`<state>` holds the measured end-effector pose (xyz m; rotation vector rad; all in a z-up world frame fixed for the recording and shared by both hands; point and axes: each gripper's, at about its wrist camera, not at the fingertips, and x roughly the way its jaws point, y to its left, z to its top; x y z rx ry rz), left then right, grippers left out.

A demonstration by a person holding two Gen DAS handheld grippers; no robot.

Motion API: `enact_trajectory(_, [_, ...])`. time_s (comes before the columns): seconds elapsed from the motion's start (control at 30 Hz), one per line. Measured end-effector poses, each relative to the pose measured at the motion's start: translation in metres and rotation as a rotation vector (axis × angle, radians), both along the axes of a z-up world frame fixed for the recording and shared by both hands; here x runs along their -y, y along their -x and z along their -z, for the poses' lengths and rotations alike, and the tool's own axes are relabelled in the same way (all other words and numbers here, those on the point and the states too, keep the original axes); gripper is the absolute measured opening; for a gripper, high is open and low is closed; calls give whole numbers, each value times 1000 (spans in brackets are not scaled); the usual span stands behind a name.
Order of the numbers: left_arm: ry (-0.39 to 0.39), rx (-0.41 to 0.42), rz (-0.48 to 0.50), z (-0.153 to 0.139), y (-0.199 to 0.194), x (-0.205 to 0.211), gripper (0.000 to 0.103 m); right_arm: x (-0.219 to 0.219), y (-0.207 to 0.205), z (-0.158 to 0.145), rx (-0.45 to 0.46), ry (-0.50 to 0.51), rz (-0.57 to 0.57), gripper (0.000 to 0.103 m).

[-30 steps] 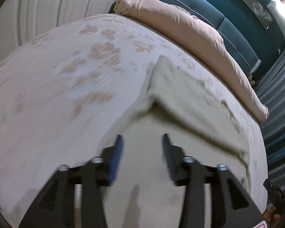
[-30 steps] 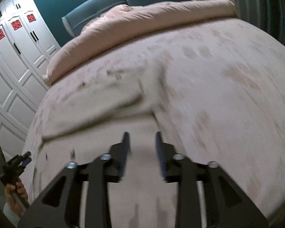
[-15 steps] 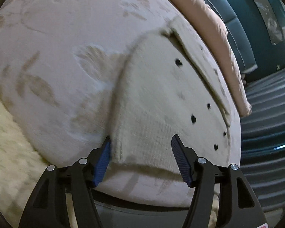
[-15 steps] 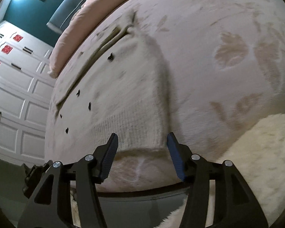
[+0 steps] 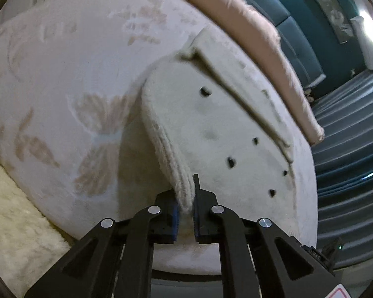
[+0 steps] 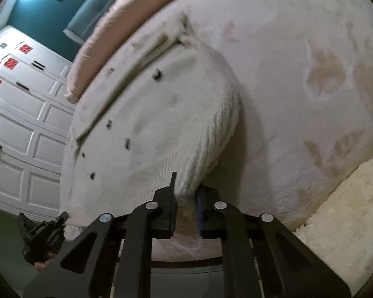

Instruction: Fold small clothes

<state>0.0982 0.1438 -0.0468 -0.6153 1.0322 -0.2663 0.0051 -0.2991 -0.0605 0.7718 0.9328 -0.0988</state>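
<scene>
Left tool [image 5: 185, 213] and right tool [image 6: 185, 211] are closing, each pinching a near ribbed corner of the cream knitted cardigan [image 5: 211, 129] on the bed [image 5: 62, 74].

cardigan hem [image 5: 184, 198] hidden between claw pads

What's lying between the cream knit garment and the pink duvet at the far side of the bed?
Nothing but a narrow strip of patterned bedspread. In the left wrist view, the cream knit garment ends just short of the pink duvet, with no other item between them.
</scene>
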Motion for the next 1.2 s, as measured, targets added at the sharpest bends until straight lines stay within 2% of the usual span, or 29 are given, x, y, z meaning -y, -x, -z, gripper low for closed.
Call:
enact_trajectory(0.2, [-43,63,66,-40,27,-9,4,-11,20,-53,65,127,-65,8])
enact_trajectory(0.4, [-74,50,167,-53,71,-13,4,-21,46,-77,-16,259,-206,8])
enact_trajectory(0.53, [-107,-22,237,-49,111,-14,4,-30,79,-68,-141,275,-328,8])
enact_trajectory(0.7, [-132,-144,303,-47,171,-21,4,-51,143,-57,-303,272,-501,8])
enact_trajectory(0.77, [-148,-192,330,-48,186,-21,4,-52,160,-60,-325,265,-519,8])
enact_trajectory(0.83, [-144,-200,339,-55,191,-22,4,-48,169,-67,-328,237,-507,8])
enact_trajectory(0.93, [-149,-136,344,-83,175,-21,4,-38,157,-82,-280,228,-481,8])
enact_trajectory(1.0, [-113,-28,332,-112,138,-16,4,-26,131,-102,-185,258,-451,8])
enact_trajectory(1.1, [-125,124,327,-137,84,4,4,0,64,-129,-3,294,-354,8])
enact_trajectory(1.2, [-165,262,297,-147,2,46,6,17,-8,-139,121,327,-235,11])
